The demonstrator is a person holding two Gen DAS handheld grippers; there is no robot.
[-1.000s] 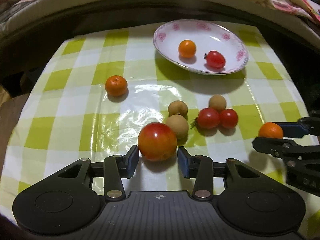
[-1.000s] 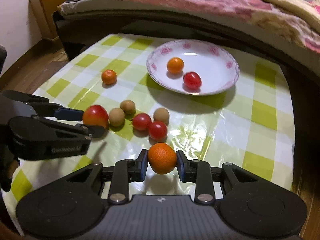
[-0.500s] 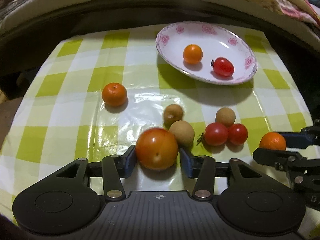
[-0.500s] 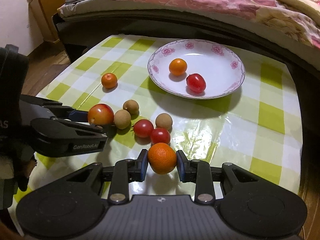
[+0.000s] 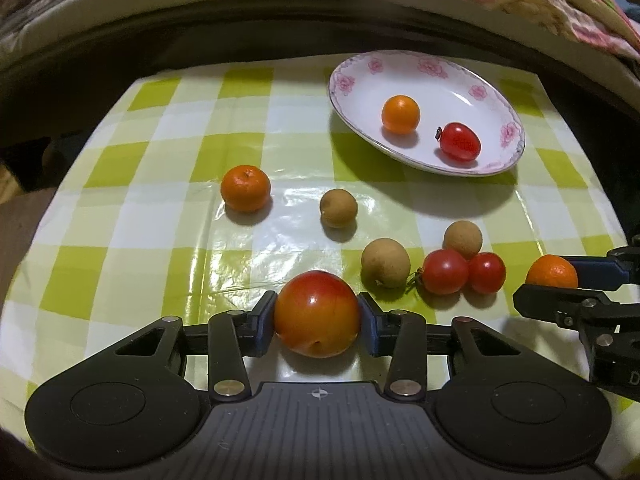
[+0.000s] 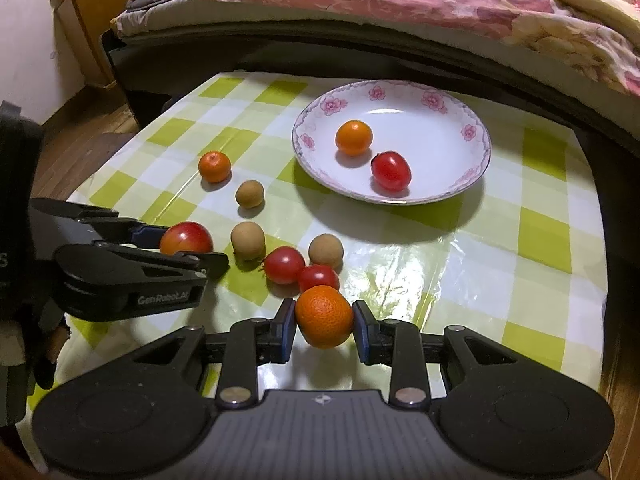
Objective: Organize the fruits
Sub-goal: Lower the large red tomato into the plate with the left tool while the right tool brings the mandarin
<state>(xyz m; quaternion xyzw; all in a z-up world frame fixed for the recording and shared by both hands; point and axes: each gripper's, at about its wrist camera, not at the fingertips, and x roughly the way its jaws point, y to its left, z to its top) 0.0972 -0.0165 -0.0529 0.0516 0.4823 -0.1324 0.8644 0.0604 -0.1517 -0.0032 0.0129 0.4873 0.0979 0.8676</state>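
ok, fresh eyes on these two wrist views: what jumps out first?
Each gripper has a fruit between its pads: the left gripper, whose jaws have just been closing, clamps a big red-orange tomato, and the right gripper holds a mandarin at the near edge of the checked tablecloth. Behind them, a flowered plate holds one orange fruit and one cherry tomato.
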